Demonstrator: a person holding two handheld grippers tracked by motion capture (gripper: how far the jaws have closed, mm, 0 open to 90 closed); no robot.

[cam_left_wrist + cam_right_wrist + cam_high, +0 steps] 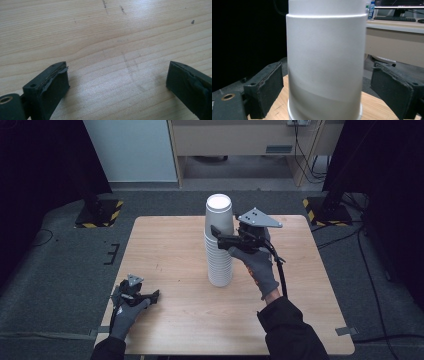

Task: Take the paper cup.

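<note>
High view, cups (219,242): white stack, upside down, upright near the table (170,250) middle; lower rims bunch into a ribbed column, their count hard to make out.
High view, right gripper (220,236): at the upper part of the stack from its right; the far jaw is hidden behind the cups, the near jaw crosses in front. Grey plate on top, cable trailing back along the sleeve.
Right gripper view, cups (325,62): top cup between the two pads, a narrow gap on each side, so the jaws stand apart and grip nothing; the cup's top is cut off by the frame.
Right gripper view, background: desk (397,26) with a bottle (369,11) at right; left side black, nothing to make out.
High view, left gripper (145,297): at the table's near left edge, well apart from the stack; jaw spacing too small to read.
Left gripper view, left gripper (117,80): jaws wide apart over bare wood, holding nothing; both cut off by the frame.
</note>
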